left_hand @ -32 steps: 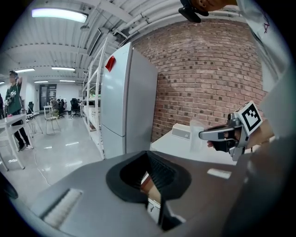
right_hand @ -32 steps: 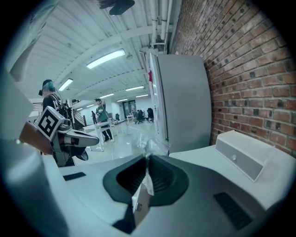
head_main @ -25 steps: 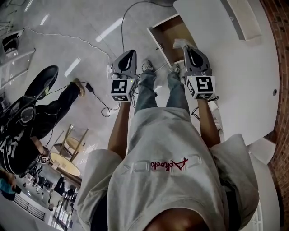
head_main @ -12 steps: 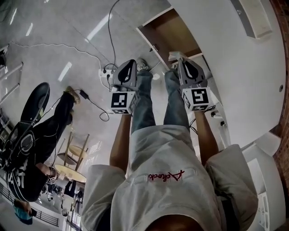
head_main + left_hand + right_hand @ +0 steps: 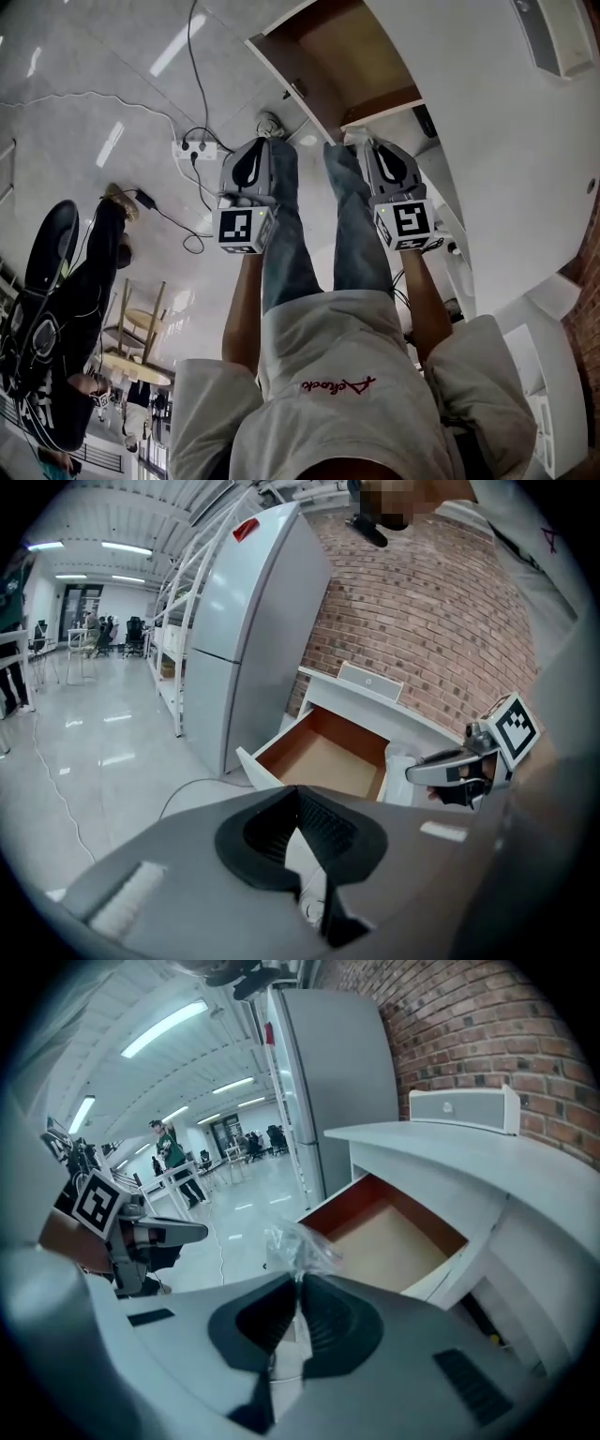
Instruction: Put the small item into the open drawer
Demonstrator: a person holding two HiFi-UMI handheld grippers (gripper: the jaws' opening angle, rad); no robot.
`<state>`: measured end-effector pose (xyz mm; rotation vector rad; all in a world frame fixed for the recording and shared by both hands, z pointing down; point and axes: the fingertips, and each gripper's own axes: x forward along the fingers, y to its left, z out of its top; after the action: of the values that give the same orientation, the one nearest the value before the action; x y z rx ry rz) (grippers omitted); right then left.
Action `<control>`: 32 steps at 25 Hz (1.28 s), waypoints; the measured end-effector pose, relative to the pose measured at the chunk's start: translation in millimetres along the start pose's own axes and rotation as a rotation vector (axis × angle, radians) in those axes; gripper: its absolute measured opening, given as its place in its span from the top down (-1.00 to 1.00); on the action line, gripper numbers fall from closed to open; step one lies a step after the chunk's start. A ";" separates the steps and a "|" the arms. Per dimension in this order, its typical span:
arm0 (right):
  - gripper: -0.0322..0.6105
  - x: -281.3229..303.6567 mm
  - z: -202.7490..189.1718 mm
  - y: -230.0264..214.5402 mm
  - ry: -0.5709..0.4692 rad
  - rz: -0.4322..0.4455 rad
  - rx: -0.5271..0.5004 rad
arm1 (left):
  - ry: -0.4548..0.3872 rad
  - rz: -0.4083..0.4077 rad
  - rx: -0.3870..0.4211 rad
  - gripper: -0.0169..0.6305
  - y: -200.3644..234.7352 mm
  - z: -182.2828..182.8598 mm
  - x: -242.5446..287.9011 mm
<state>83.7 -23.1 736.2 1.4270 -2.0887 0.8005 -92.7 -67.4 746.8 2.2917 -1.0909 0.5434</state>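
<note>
Near front edge of the open drawer [image 5: 398, 1241], R gripper [image 5: 298, 1283] had its jaws clamped on the small item [image 5: 296, 1244], a crinkly clear bag: prob. light, soft, slippery, so pinching its bunched neck looked right; L gripper [image 5: 300, 794] had jaws together, empty.

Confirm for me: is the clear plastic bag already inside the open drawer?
No. In the right gripper view the clear plastic bag sticks out of the shut jaws of the right gripper, and the drawer bottom shows bare.
</note>
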 end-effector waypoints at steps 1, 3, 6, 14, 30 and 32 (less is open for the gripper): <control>0.85 0.7 -6.3 -0.8 0.008 0.000 0.000 | -0.001 -0.002 0.001 0.92 -0.4 -4.9 3.1; 0.84 4.9 -15.0 -0.7 0.025 0.004 -0.005 | -0.004 -0.006 0.006 0.92 0.9 -10.4 9.7; 0.84 17.9 -14.3 6.6 0.044 0.017 -0.021 | -0.006 0.004 -0.027 0.92 12.1 -7.4 15.2; 0.84 61.4 27.7 2.3 -0.058 0.034 -0.070 | -0.047 -0.023 0.037 0.92 7.0 0.4 22.5; 0.84 160.4 98.8 -25.7 -0.117 0.025 -0.056 | -0.042 -0.042 0.026 0.92 13.4 0.7 34.5; 0.84 173.2 86.1 -29.1 -0.074 0.031 -0.006 | -0.036 -0.039 0.023 0.92 15.4 0.9 36.0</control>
<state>46.9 -205.1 797.5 1.4450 -2.1710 0.7636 -83.7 -97.0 770.8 2.3457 -1.0592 0.5037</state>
